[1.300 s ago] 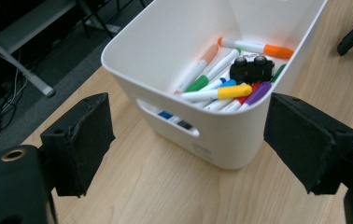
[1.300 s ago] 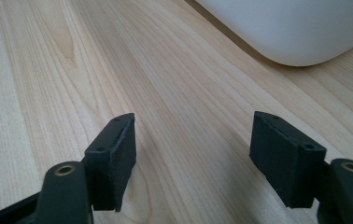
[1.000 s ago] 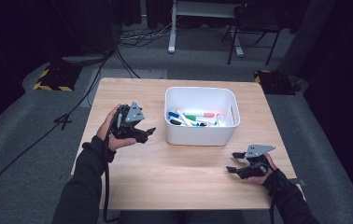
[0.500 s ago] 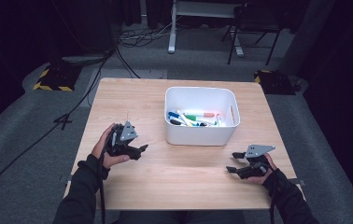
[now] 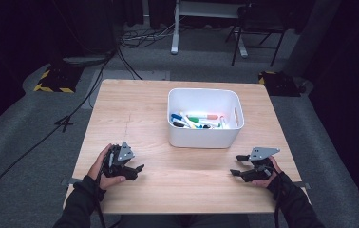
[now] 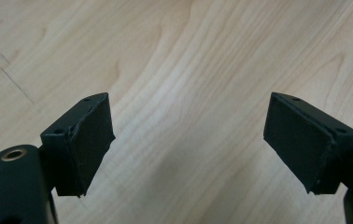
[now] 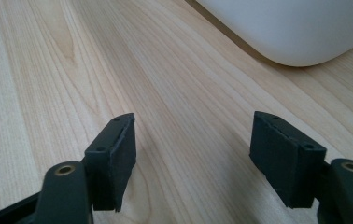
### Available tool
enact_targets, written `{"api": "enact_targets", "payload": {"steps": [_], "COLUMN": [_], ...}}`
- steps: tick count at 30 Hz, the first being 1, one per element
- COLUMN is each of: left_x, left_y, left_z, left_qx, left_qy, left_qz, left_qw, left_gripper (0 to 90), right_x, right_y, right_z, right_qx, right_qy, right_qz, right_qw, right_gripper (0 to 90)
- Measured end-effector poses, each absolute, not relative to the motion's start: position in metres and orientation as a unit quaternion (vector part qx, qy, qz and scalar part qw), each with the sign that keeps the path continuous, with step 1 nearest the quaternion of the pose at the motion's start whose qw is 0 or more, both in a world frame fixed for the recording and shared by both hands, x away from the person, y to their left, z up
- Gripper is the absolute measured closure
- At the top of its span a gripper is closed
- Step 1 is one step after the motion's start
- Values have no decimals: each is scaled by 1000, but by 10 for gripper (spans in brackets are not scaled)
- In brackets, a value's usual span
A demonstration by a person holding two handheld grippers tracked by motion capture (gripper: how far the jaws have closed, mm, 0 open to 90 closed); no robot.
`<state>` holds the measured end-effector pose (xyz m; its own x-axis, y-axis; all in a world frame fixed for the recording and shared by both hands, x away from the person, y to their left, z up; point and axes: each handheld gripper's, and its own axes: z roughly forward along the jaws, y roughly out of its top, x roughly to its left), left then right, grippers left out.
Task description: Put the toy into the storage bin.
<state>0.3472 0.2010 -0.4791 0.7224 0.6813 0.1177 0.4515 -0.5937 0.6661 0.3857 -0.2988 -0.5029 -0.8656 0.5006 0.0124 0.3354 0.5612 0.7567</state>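
While both grippers gape, the bin (image 5: 205, 137) sits apart — beyond their fingertips.

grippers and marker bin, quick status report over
Left gripper open, empty, low over the table. Right gripper open, empty, near the front edge. White bin upright mid-table, markers inside. Nothing in the way.

Black cables (image 5: 97, 80) on grey floor, yellow-black striped base (image 5: 54, 80), chair (image 5: 256, 28)

Overhead camera faces forward; gripper cameras skim table (image 5: 135, 114).
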Motion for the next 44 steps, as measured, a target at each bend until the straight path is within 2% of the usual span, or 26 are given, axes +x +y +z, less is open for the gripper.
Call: {"api": "enact_targets", "payload": {"steps": [4,9,44], "left_x": [339,331,325], "left_y": [206,217,221], "left_z": [-493,-503,-503], "left_qx": [873,850,849], "left_qy": [344,380,382], "left_qz": [170,138,137], "left_qw": [302,339,338], "left_gripper": [162,157,151], "right_x": [386,385,385], "right_y": [-299,-299,-299], "right_z": [-503,-503,-503], "right_qx": [236,235,235], "right_qy": [878,878,878], "right_qz": [403,402,402], "right_qw": [105,108,108], "right_gripper": [319,319,318]}}
